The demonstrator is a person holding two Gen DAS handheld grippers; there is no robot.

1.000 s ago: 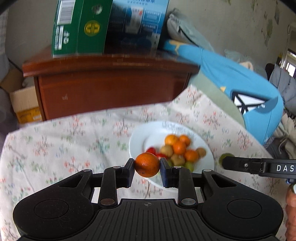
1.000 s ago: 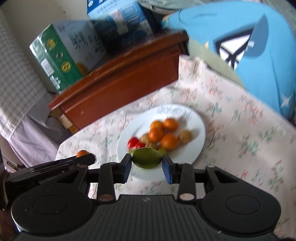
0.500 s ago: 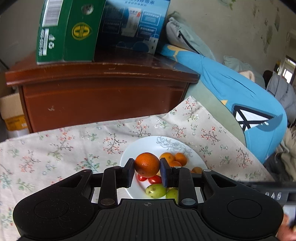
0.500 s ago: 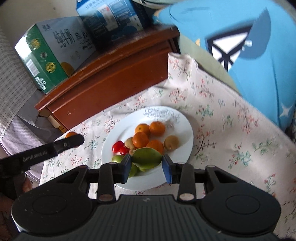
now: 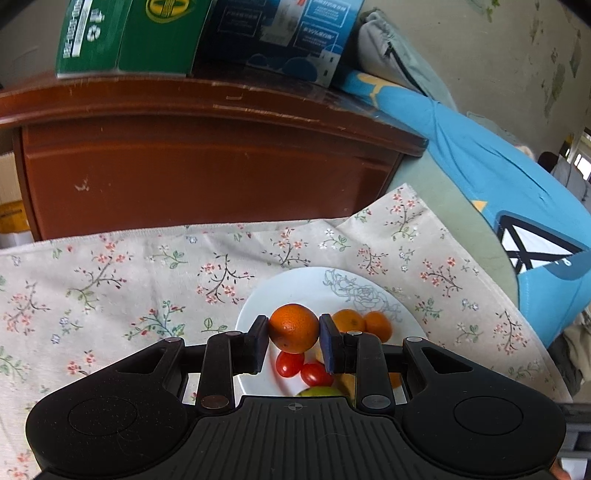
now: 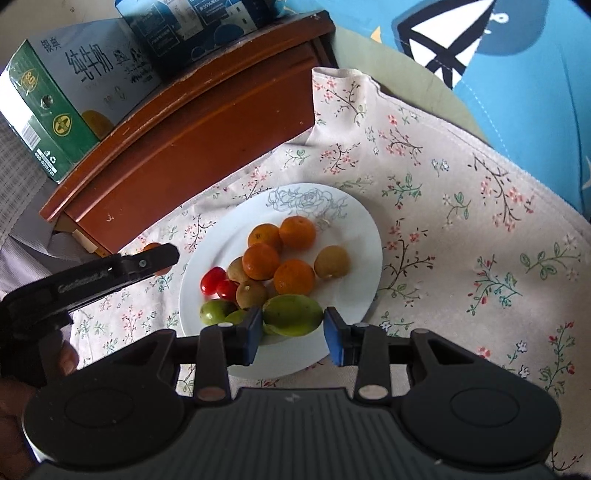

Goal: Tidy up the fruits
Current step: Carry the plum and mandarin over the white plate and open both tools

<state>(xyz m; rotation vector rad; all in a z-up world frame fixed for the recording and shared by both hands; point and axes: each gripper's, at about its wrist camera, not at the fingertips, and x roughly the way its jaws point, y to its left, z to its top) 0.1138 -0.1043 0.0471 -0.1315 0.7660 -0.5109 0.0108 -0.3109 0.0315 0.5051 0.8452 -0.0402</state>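
Observation:
My left gripper (image 5: pixel 293 334) is shut on a round orange (image 5: pixel 293 328) and holds it just above the near left part of a white plate (image 5: pixel 314 284). Two cherry tomatoes (image 5: pixel 290 363) and two small oranges (image 5: pixel 349 320) lie on the plate below and beside it. In the right wrist view my right gripper (image 6: pixel 293 326) is shut on an oval green fruit (image 6: pixel 291 315) over the plate's (image 6: pixel 354 221) near edge. Several oranges (image 6: pixel 260 260), brown fruits (image 6: pixel 331 261), tomatoes (image 6: pixel 212 278) and a green fruit (image 6: pixel 216 312) are piled there. The left gripper (image 6: pixel 159 254) shows at the plate's left.
The plate rests on a floral tablecloth (image 5: pixel 129 280). Behind it stands a dark wooden cabinet (image 5: pixel 207 166) bearing a green carton (image 6: pixel 48 110) and a blue carton (image 5: pixel 280 33). A blue garment (image 5: pixel 517 192) lies to the right. A hand (image 6: pixel 62 362) grips the left tool.
Both grippers have moved forward and down toward the plate, which now looks nearer and larger. The orange now hangs over the plate. Both grips are unchanged.

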